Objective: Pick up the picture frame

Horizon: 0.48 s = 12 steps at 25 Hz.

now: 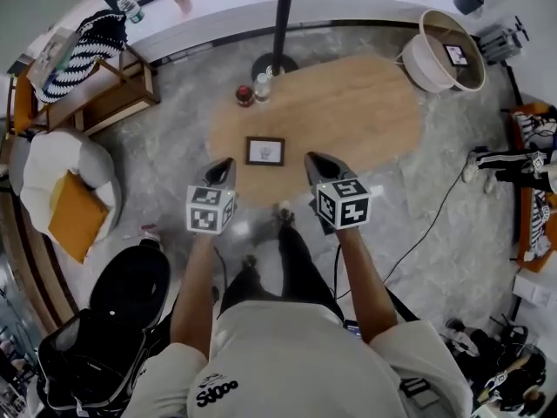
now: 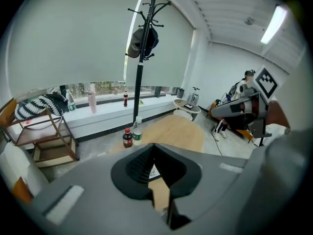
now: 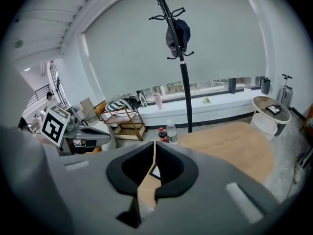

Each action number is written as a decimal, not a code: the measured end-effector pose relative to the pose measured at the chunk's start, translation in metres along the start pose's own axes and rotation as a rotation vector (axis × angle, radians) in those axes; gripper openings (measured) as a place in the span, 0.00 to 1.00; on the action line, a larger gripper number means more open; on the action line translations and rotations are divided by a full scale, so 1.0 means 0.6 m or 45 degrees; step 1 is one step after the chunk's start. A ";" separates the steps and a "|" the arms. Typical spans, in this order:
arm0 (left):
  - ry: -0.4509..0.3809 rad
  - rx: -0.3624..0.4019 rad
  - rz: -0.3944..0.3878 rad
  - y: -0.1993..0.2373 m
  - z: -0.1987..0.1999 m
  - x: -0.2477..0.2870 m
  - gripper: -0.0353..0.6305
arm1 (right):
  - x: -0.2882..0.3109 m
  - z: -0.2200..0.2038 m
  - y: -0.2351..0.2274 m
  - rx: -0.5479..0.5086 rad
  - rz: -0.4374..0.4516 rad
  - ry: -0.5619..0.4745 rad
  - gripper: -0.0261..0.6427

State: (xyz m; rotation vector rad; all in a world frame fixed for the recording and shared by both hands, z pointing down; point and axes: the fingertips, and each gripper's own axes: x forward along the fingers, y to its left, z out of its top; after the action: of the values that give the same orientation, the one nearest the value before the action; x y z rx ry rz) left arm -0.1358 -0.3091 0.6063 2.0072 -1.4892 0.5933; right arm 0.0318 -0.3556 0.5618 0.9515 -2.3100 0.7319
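Small dark-rimmed rectangular picture frame (image 1: pixel 265 151) is lying flat on oval light-wood table (image 1: pixel 365 111), just ahead of & between both jaw sets, long axis running jaw-to-jaw. Left gripper (image 1: pixel 224 168) is sitting slightly nearer, jaws together. Right gripper (image 1: pixel 318 164) is showing a hairline gap. Both empty.

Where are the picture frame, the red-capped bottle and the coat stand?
picture frame (image 1: pixel 265 151): head view, centre of its picture.
red-capped bottle (image 1: pixel 244 96): head view, its top.
coat stand (image 3: pixel 184 92): right gripper view, its black pole.
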 end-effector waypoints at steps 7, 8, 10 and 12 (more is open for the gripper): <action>0.113 -0.041 0.010 0.040 -0.045 0.111 0.08 | 0.121 -0.047 -0.051 0.026 0.038 0.133 0.12; 0.132 -0.047 0.010 0.046 -0.053 0.126 0.08 | 0.138 -0.054 -0.060 0.038 0.040 0.154 0.13; 0.164 -0.056 0.013 0.059 -0.068 0.153 0.09 | 0.171 -0.069 -0.074 0.071 0.043 0.188 0.15; 0.194 -0.067 0.020 0.073 -0.087 0.180 0.09 | 0.203 -0.085 -0.085 0.107 0.049 0.213 0.16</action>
State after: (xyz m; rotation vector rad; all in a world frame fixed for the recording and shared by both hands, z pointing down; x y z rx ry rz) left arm -0.1483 -0.3603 0.7224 1.8682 -1.4163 0.6902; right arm 0.0092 -0.4093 0.6910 0.8498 -2.1720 0.8955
